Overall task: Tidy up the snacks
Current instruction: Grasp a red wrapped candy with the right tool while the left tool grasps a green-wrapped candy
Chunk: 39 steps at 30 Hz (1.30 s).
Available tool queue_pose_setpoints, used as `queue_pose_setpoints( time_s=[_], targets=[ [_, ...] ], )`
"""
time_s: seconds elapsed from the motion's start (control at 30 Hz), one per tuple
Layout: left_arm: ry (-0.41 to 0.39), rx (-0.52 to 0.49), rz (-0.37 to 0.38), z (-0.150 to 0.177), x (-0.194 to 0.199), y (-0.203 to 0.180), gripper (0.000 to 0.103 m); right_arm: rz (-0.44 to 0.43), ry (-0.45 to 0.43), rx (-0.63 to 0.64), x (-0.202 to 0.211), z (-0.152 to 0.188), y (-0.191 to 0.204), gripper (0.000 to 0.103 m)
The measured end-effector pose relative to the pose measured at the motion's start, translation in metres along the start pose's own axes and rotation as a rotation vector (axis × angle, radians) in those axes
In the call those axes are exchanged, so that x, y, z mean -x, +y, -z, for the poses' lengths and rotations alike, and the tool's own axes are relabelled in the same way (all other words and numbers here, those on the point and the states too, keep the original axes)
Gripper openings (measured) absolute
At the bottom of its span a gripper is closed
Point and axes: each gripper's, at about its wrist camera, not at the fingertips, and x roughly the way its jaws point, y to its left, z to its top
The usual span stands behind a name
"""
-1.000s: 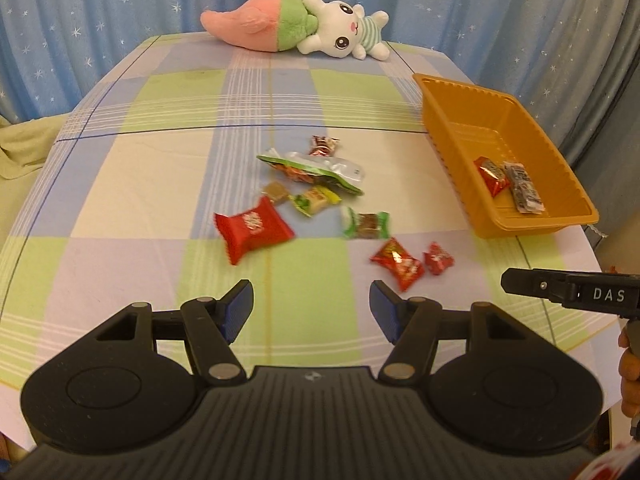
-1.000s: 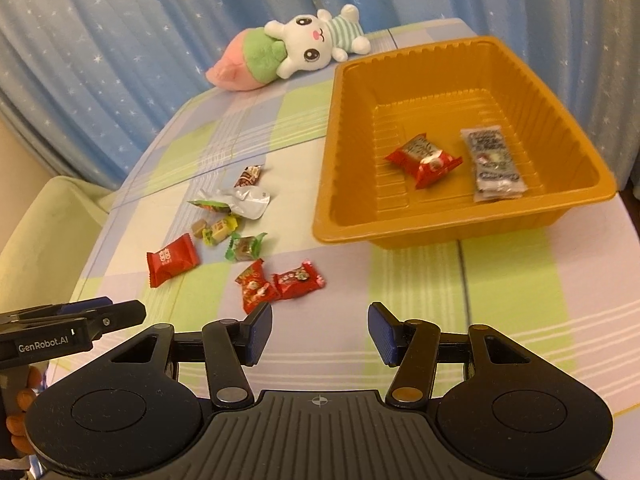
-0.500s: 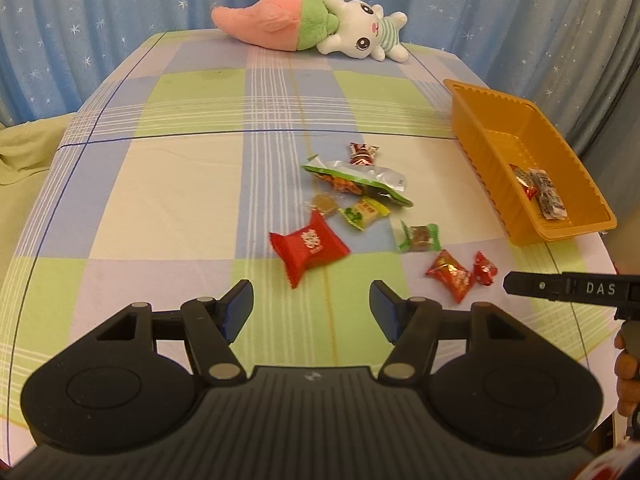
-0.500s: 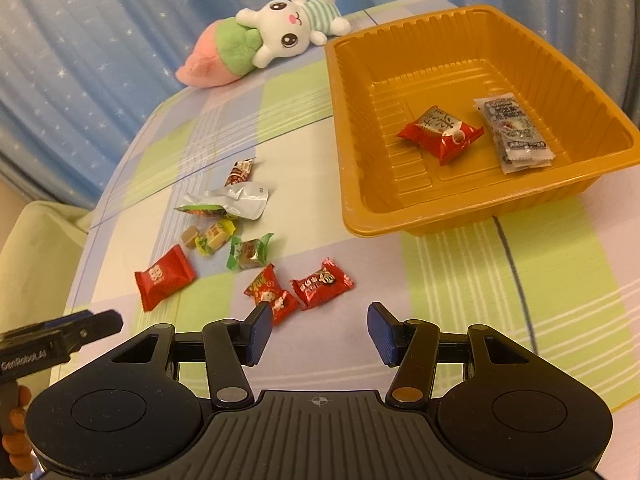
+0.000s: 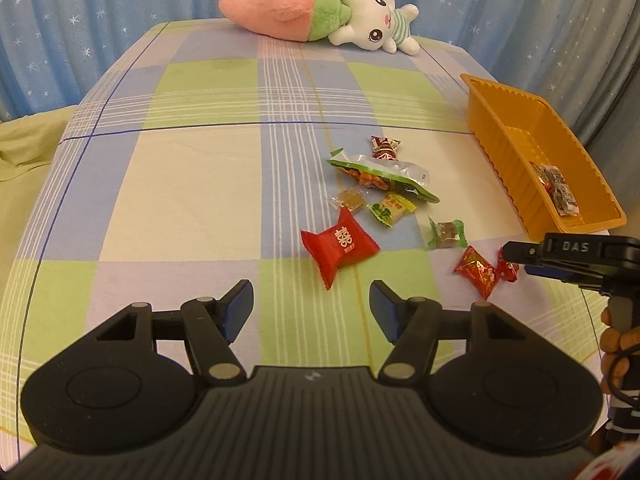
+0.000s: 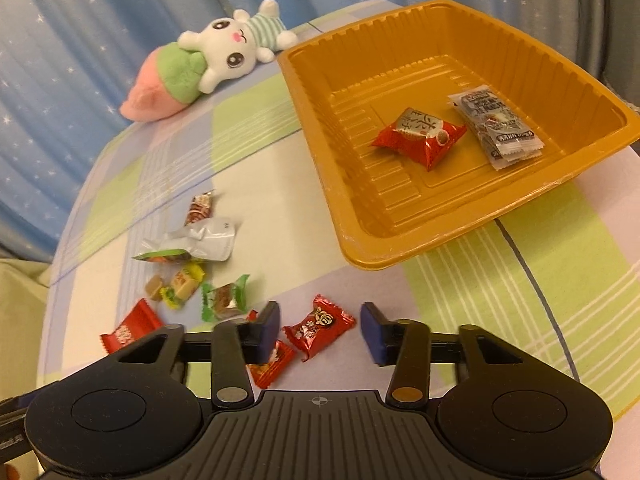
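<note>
Several wrapped snacks lie loose on the checked tablecloth. My left gripper (image 5: 311,309) is open and empty, just short of a big red packet (image 5: 340,242). My right gripper (image 6: 320,330) is open, its jaws either side of a small red candy (image 6: 319,326) on the cloth; a second red candy (image 6: 269,366) lies partly under its left finger. It also shows in the left wrist view (image 5: 516,258) over the two red candies (image 5: 478,272). The orange tray (image 6: 332,168) holds a red packet (image 6: 420,138) and a grey packet (image 6: 498,126).
A green-edged pouch (image 5: 384,174), a yellow candy (image 5: 390,209), a brown candy (image 5: 350,199), a green-wrapped candy (image 5: 447,233) and a dark red candy (image 5: 384,147) lie mid-table. A plush rabbit-carrot toy (image 5: 320,12) lies at the far edge. Blue curtains hang behind.
Both grippers have moved forward and lower toward the snacks. The right gripper now straddles the small red candy. The left has closed in on the big red packet. Both stayed open.
</note>
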Motion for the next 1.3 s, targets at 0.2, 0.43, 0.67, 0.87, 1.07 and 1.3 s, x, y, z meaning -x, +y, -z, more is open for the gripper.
queue_pose_setpoints(
  time_s=[0.2, 0.43, 0.67, 0.87, 1.07, 1.3],
  targets=[
    [0.005, -0.016, 0.017, -0.002, -0.003, -0.001, 0.061, 0.038, -0.002, 0.046, -0.002, 0.008, 0.003, 0.035],
    [0.012, -0.058, 0.053, -0.006, -0.01, -0.012, 0.061, 0.047, -0.007, 0.133, 0.0, 0.016, 0.005, 0.019],
    [-0.007, -0.154, 0.097, -0.011, -0.018, -0.036, 0.061, 0.041, -0.005, 0.135, 0.013, 0.02, -0.006, 0.018],
    [-0.028, -0.279, 0.142, -0.019, -0.036, -0.065, 0.061, 0.05, -0.01, 0.096, 0.032, 0.021, -0.026, 0.018],
    [-0.032, -0.424, 0.151, -0.027, -0.061, -0.093, 0.06, 0.078, -0.028, 0.023, 0.05, 0.021, -0.052, 0.018],
    [-0.003, -0.494, 0.133, -0.032, -0.092, -0.107, 0.052, 0.101, -0.04, -0.053, 0.063, 0.02, -0.077, 0.018]
  ],
)
